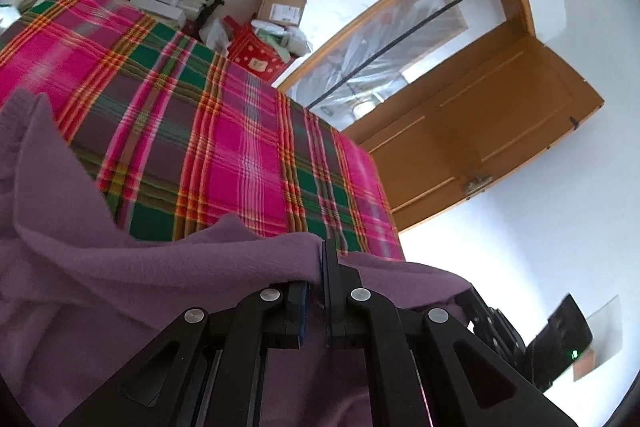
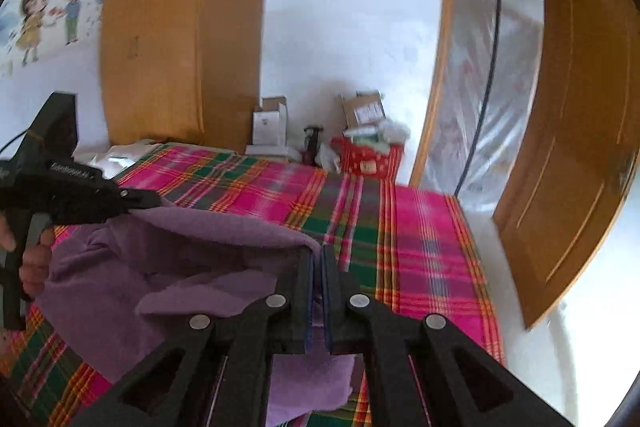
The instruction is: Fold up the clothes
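Note:
A purple fleece garment [image 1: 120, 267] hangs lifted above a bed with a pink and green plaid cover [image 1: 224, 131]. My left gripper [image 1: 322, 247] is shut on the garment's upper edge, and the cloth drapes over its fingers on both sides. In the right wrist view the same purple garment [image 2: 160, 259] stretches between both grippers. My right gripper [image 2: 318, 253] is shut on one corner of it. The left gripper [image 2: 154, 201], held by a hand [image 2: 34, 265], pinches the other end at the left, its tips buried in the cloth. The garment sags in folds between them.
Cardboard boxes [image 2: 362, 111], a red bag [image 2: 370, 157] and loose packaging crowd the floor beyond the bed's far edge. A wooden wardrobe [image 2: 160, 47] stands at the back. An open wooden door [image 2: 568, 131] and a plastic-covered doorway [image 2: 488, 75] lie to the right.

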Motion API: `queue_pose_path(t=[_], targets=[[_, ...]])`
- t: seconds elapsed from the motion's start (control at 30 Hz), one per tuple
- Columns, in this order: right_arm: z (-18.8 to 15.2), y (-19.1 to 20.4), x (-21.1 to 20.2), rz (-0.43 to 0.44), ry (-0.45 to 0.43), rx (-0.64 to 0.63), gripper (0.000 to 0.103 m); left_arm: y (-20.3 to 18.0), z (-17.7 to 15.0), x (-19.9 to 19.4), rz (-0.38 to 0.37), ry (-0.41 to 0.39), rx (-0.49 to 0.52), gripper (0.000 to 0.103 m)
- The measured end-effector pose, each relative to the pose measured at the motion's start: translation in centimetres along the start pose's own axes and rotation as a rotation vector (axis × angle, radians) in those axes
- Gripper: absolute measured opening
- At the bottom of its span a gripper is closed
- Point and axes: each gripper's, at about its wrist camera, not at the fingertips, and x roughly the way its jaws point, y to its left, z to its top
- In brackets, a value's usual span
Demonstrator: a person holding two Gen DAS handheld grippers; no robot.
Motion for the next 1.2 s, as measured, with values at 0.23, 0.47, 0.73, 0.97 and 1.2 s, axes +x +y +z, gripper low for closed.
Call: queue_pose_path(t=[0.23,0.47,0.73,0.97,1.2], targets=[[-0.3,-3.3,5.1,-0.016,0.124,0.095,0.003,0.3,0.7,3.3,0.003,0.055,0.006,0.011],[-1.9,-5.2,9.7,-0.035,0.248,0.192,0.004,1.6,0.0,2.4,-0.001,0.067,0.006,0.027],[-2.7,-5.7,7.6,-0.034,0.23,0.255,0.008,3.1,-1.6,-4.9,0.056,-0.002,0.023,0.036],[-2.2,-5.2,1.0,-0.035,0.107,0.309,0.024,7.2,-4.6,-13.3,0.17,-0.112,-0.069,0.039],[-3.3,-2.2,-5.2,0.079,0.048,0.349,0.033,11.9,-9.3,-19.6,0.303,-0.174,-0.19,0.044]])
